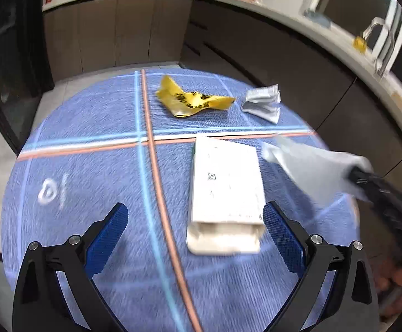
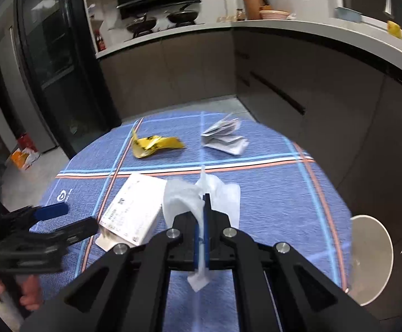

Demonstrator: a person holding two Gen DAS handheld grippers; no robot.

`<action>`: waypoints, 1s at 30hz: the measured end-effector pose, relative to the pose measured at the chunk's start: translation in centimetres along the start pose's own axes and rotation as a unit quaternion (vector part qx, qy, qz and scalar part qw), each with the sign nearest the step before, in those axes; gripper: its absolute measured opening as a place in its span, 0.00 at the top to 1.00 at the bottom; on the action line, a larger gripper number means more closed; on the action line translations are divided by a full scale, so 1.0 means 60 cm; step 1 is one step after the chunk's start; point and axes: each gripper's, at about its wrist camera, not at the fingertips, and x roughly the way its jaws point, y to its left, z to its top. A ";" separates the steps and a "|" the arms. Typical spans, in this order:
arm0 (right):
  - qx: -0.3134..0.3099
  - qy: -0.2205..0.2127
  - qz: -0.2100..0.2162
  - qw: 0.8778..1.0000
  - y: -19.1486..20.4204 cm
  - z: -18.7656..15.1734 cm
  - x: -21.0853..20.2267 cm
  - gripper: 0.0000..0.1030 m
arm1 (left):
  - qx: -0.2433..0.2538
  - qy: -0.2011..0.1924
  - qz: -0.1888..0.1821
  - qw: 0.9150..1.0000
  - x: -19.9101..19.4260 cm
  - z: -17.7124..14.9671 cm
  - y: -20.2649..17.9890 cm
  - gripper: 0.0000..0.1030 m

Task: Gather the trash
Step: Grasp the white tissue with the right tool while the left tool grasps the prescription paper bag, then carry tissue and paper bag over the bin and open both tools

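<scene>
Right wrist view has my right gripper [image 2: 204,202] with its jaws pressed together on a thin white tissue [image 2: 184,196], which bunches up ahead of the tips while a small corner hangs out behind the blue pads. Just left of those jaws lies a flat white paper bag [image 2: 134,210] on the round tabletop [image 2: 284,193], covered in a blue plaid cloth. Farther ahead and to the left rests a crumpled yellow wrapper [image 2: 154,145], and ahead, slightly right, a crumpled silver wrapper [image 2: 224,138], the two well apart from my grip. Off the tabletop's edge to my right sits a round white bin [image 2: 372,257].

From the left wrist, my left gripper [image 1: 195,215] has its jaws spread wide with nothing touching the pads; the near end of the paper bag [image 1: 226,188] lies between them, close by the right-hand finger. The yellow wrapper [image 1: 192,101] and silver wrapper [image 1: 263,102] lie farther ahead. The tissue [image 1: 308,168] shows blurred to the right, hanging from my other gripper.
</scene>
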 end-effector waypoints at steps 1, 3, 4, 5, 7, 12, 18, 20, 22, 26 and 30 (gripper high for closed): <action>0.005 0.000 0.000 1.000 -0.008 -0.002 -0.004 0.96 | 0.013 0.008 0.018 1.000 0.017 0.007 -0.013 0.08; 0.009 0.002 -0.002 1.000 -0.021 -0.008 -0.008 0.96 | 0.021 0.017 0.020 0.999 0.032 0.016 -0.027 0.08; 0.011 0.003 -0.002 1.000 -0.024 -0.010 -0.007 0.96 | 0.027 0.019 0.015 0.999 0.038 0.020 -0.036 0.08; 0.015 0.004 0.000 1.000 -0.028 -0.013 -0.007 0.96 | 0.036 0.021 0.018 0.999 0.046 0.023 -0.046 0.08; 0.021 0.006 0.003 1.000 -0.033 -0.017 -0.005 0.96 | 0.049 0.025 0.030 0.998 0.060 0.027 -0.060 0.08; 0.029 0.008 0.009 1.000 -0.042 -0.026 -0.003 0.96 | 0.058 0.042 0.044 0.997 0.091 0.032 -0.075 0.08; 0.024 0.010 0.018 1.000 -0.038 -0.028 -0.012 0.96 | 0.032 0.055 0.033 0.997 0.107 0.036 -0.069 0.16; 0.022 0.007 0.022 0.999 -0.033 -0.026 -0.017 0.96 | 0.030 0.054 0.027 0.998 0.101 0.038 -0.069 0.30; 0.021 0.004 0.026 0.999 -0.030 -0.025 -0.022 0.96 | 0.027 0.059 0.013 0.998 0.094 0.036 -0.066 0.30; 0.016 -0.006 0.036 0.999 -0.021 -0.020 -0.038 0.96 | 0.018 0.047 0.012 0.999 0.063 0.031 -0.057 0.30; 0.011 -0.023 0.046 0.999 -0.011 -0.012 -0.063 0.96 | 0.008 0.024 0.005 1.000 0.010 0.031 -0.057 0.30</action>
